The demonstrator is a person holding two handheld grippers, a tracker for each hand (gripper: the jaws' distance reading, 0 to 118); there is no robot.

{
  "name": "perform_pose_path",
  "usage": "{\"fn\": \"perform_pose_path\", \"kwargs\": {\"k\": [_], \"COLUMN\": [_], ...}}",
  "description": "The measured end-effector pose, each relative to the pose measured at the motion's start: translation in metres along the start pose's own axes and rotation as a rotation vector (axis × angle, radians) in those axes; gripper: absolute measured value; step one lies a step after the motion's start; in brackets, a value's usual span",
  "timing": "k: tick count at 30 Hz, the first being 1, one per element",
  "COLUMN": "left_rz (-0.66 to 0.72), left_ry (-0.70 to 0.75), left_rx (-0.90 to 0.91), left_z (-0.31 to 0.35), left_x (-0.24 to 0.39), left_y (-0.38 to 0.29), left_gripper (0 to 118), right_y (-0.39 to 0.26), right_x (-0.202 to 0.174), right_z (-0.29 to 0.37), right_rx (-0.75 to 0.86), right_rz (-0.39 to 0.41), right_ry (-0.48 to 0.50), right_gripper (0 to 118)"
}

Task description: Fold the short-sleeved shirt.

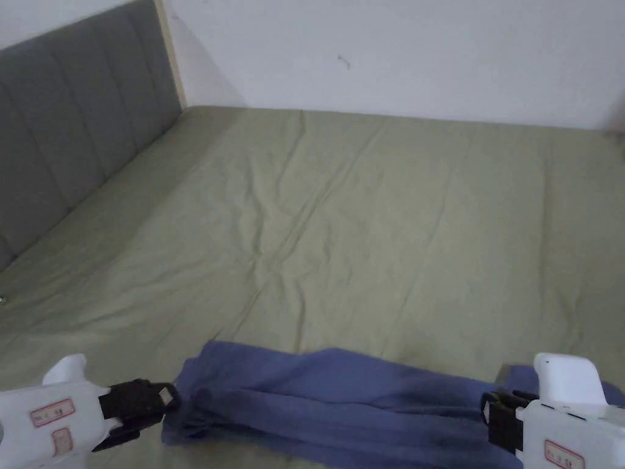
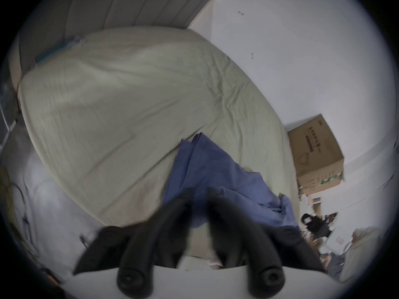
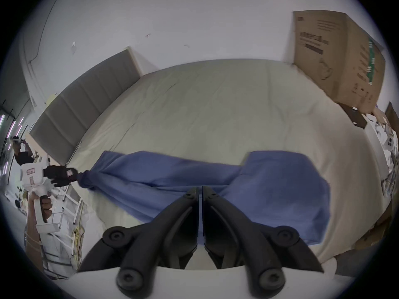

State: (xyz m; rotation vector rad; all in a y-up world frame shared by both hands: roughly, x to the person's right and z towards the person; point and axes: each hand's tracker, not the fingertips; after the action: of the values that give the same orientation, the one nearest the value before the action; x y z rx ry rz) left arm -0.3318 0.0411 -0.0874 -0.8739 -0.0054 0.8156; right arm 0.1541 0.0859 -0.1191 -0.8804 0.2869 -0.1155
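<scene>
You have one blue shirt [image 1: 342,397] on one bed [image 1: 366,214], two grippers, left gripper [image 1: 174,400] at seven o'clock and right gripper [image 1: 486,418] at five, plus one cardboard box [image 3: 336,60] at two o'clock.

Matt blue cloth shirt [image 1: 342,391] — creased

— What can't you make out from your head view?
— The bottom edge cuts off your blue shirt [image 1: 342,397] and both gripper bodies.

— And your left gripper [image 2: 199,192]?
— Its fingers [image 2: 172,213] are blurred; you can't tell whether they pinch cloth. The box [image 2: 315,157] print is too small.
</scene>
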Motion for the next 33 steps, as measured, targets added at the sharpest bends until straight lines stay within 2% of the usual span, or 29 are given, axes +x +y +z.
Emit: {"fn": "perform_pose_path", "kwargs": {"k": [1, 2, 4, 9, 12, 16, 17, 18, 19, 20, 21, 23, 24, 27, 30, 33], "left_rz": [0.024, 0.04, 0.093, 0.198, 0.273, 0.342, 0.357, 0.357, 0.341, 0.335, 0.333, 0.408, 0.385, 0.186, 0.015, -0.318], "left_ry": [-0.013, -0.034, -0.098, -0.154, -0.165, -0.258, -0.249, -0.233, -0.196, -0.131, -0.088, -0.192, -0.163, -0.042, -0.115, -0.082], "left_rx": [-0.019, -0.041, 0.007, -0.031, -0.107, -0.069, -0.066, -0.063, -0.055, -0.085, -0.117, -0.102, -0.102, -0.062, -0.016, -0.014], "left_z": [-0.005, -0.01, -0.013, -0.039, -0.066, -0.079, -0.08, -0.08, -0.085, -0.096, -0.109, -0.103, -0.095, -0.07, -0.052, -0.046], "left_x": [-0.005, -0.008, -0.014, -0.029, -0.042, -0.05, -0.049, -0.047, -0.051, -0.052, -0.054, -0.055, -0.05, -0.008, 0.059, 0.151], "left_y": [0.0, 0.0, 0.001, 0.007, 0.005, 0.006, 0.007, 0.009, 0.013, 0.012, 0.01, 0.01, 0.014, 0.022, 0.023, 0.004], "left_gripper": [99, 118, 110, 112, 112, 114, 109, 96, 62, 7, 6, 6, 6, 6, 6, 6], "right_y": [-0.001, -0.001, -0.002, -0.006, -0.007, -0.012, -0.013, -0.015, -0.016, -0.017, -0.019, -0.021, -0.023, -0.025, -0.026, -0.03], "right_x": [-0.001, -0.005, -0.01, -0.009, -0.001, 0.008, 0.007, 0.009, 0.012, 0.015, 0.015, 0.022, 0.027, 0.042, 0.059, 0.072], "right_z": [-0.004, -0.006, -0.01, -0.015, -0.02, -0.023, -0.021, -0.021, -0.022, -0.022, -0.021, -0.016, -0.011, 0.0, 0.013, 0.028], "right_rx": [0.005, -0.002, -0.021, -0.049, -0.067, -0.093, -0.094, -0.099, -0.105, -0.109, -0.113, -0.118, -0.113, -0.103, -0.074, -0.048], "right_rz": [0.0, 0.006, 0.043, 0.074, 0.065, 0.016, 0.0, -0.008, -0.013, -0.02, -0.027, -0.044, -0.051, -0.085, -0.157, -0.188], "right_ry": [0.005, 0.008, 0.012, 0.006, -0.004, -0.015, -0.011, -0.008, -0.008, -0.02, -0.029, -0.037, -0.036, -0.054, -0.063, -0.068], "right_gripper": [3, 3, 3, 3, 3, 3, 3, 3, 3, 3, 3, 3, 3, 3, 3, 3]}}
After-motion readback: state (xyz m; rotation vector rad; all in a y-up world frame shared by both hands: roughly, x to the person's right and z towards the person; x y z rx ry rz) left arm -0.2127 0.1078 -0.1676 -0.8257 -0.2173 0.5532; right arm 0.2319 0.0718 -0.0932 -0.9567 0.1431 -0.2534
